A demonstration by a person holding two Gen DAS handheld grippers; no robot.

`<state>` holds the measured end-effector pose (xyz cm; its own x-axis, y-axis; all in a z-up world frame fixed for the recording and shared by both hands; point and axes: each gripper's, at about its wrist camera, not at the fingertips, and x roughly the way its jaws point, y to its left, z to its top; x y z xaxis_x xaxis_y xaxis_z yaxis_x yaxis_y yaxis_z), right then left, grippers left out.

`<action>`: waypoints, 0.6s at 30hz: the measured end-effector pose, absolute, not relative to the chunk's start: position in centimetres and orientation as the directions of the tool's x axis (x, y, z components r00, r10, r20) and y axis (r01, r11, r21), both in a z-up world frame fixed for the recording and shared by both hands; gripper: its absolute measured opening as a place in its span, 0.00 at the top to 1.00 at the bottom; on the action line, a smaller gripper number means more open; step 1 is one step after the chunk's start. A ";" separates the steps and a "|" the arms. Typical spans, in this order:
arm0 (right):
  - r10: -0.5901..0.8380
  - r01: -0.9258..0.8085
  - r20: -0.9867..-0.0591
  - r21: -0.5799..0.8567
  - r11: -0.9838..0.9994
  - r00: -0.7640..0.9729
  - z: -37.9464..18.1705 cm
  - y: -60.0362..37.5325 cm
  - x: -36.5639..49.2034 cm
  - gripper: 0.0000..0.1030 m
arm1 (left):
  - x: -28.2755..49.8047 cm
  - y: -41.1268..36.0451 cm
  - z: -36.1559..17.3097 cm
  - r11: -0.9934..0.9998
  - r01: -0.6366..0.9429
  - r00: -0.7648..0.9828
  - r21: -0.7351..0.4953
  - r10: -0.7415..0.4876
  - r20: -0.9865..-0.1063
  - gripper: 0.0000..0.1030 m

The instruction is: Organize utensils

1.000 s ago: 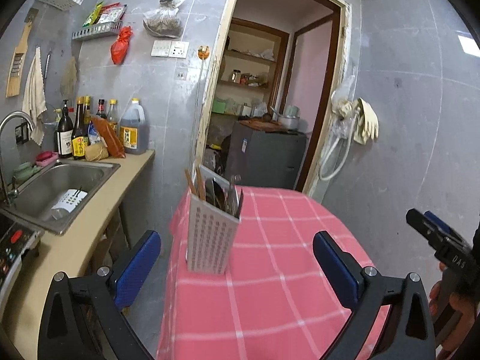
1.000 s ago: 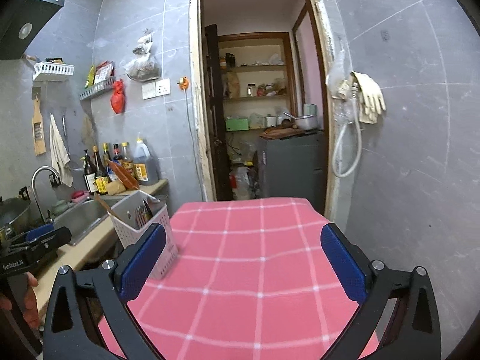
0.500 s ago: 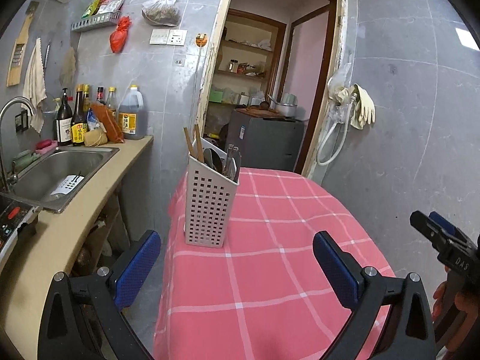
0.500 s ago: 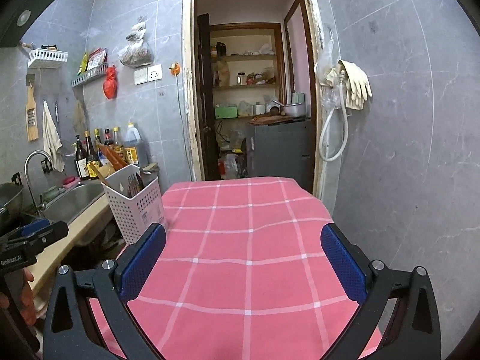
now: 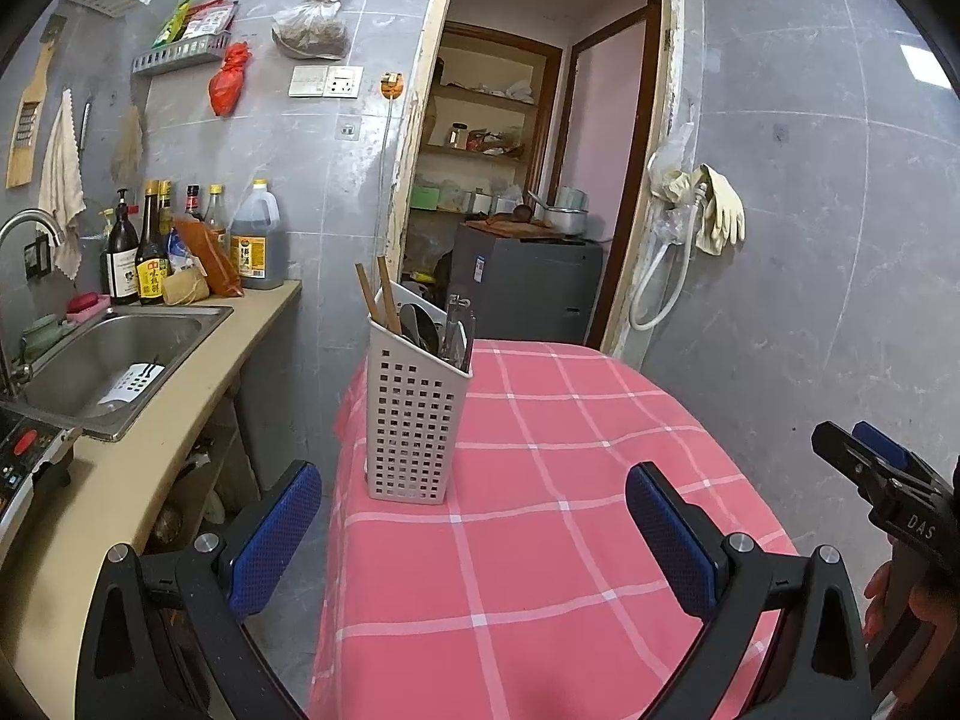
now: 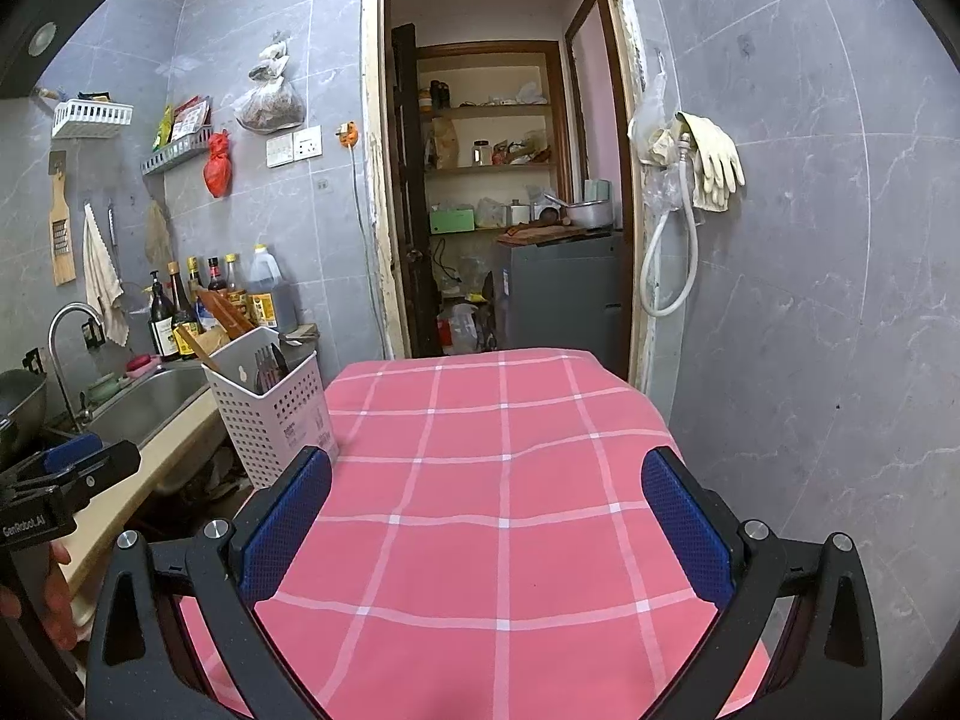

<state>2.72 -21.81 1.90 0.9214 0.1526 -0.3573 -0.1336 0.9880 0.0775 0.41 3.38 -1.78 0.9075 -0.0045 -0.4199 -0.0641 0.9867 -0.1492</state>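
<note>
Your white perforated plastic utensil caddy (image 5: 417,414) stands upright on the table with the pink checked cloth (image 5: 540,480), close to the cloth's left edge, at about 11 o'clock from your left tongs (image 5: 474,531). In it you can see two wooden chopsticks (image 5: 378,297) leaning out of its far-left corner, dark spoon bowls (image 5: 420,327) in the middle and metal cutlery handles (image 5: 459,330) at its right side. In the right wrist view the same caddy (image 6: 270,405) sits at about 10 o'clock from your right tongs (image 6: 486,522), right at the cloth's left edge (image 6: 480,480).

Your left tongs hang spread wide above the near part of the cloth, the blue pads (image 5: 279,534) far apart with nothing between them. Your right tongs are likewise spread wide over the cloth with nothing held, well apart from the caddy.

Past the caddy, at 9 o'clock in the left wrist view, a beige counter (image 5: 198,396) carries a steel sink (image 5: 108,360), with a row of dark sauce bottles (image 5: 144,258) and a large oil jug (image 5: 255,246) at its back against the grey tiled wall. At 12 o'clock an open doorway (image 5: 516,180) shows wooden shelves and a grey cabinet (image 5: 528,294). At 2 o'clock pale rubber gloves (image 5: 720,216) hang on the wall above a white hose loop (image 5: 660,294).
</note>
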 end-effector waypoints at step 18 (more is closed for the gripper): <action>0.159 -0.138 -0.364 0.085 0.987 0.918 1.7 -21.7 2.9 0.01 | 0.4 3.4 -1.8 0.987 -0.064 0.907 -0.148 -0.004 -0.421 0.01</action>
